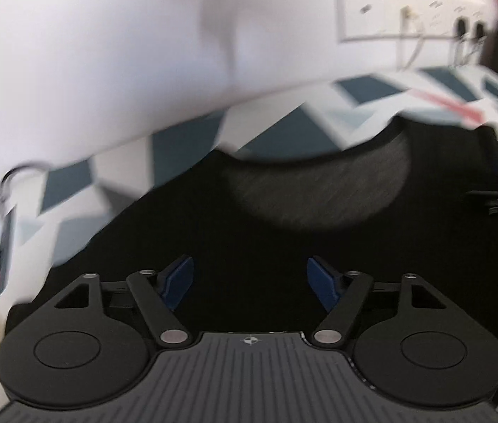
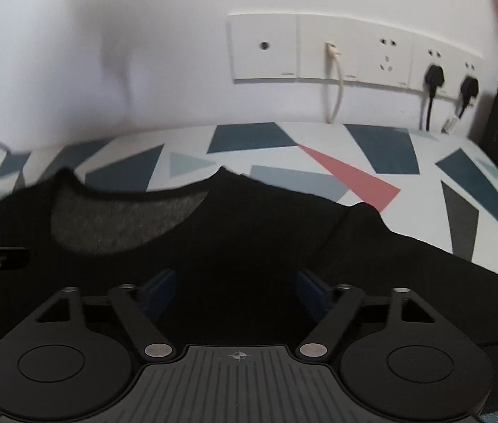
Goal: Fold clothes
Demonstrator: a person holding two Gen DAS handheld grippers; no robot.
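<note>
Left gripper (image 1: pixel 250 283) wide, blue pads parted over black cloth, gripping nothing; right gripper (image 2: pixel 236 290) wide too, likewise bare. Black shirt (image 2: pixel 266 232) spread across the patterned table (image 2: pixel 389 155), filling lower frame; grey-lined neckline (image 2: pixel 122 222) at centre left, sleeve running to the right edge. Fits a garment laid out or partly folded; for any pinch, take one layer at the hem, both sides level.
</note>
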